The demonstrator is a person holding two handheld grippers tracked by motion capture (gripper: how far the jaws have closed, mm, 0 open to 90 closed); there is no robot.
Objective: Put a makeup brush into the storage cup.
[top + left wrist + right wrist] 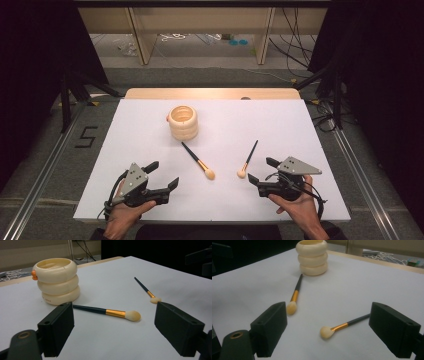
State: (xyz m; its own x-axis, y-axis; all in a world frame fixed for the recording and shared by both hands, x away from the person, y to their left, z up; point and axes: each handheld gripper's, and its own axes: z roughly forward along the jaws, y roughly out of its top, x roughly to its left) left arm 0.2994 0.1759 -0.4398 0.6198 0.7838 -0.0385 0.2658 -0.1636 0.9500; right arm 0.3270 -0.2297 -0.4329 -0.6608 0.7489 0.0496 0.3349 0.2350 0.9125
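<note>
Both hand-held grippers wide open beside two brushes

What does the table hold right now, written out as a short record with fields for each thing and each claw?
Holder: cream ringed plastic brush cup, upright, far centre of the white table
Larger brush: dark-handled, gold-ferruled makeup brush, lying flat, handle tip near the cup
Smaller brush: shorter makeup brush of the same kind, lying flat, apart
Left claw: open, holding nothing
Right claw: open, holding nothing
</note>
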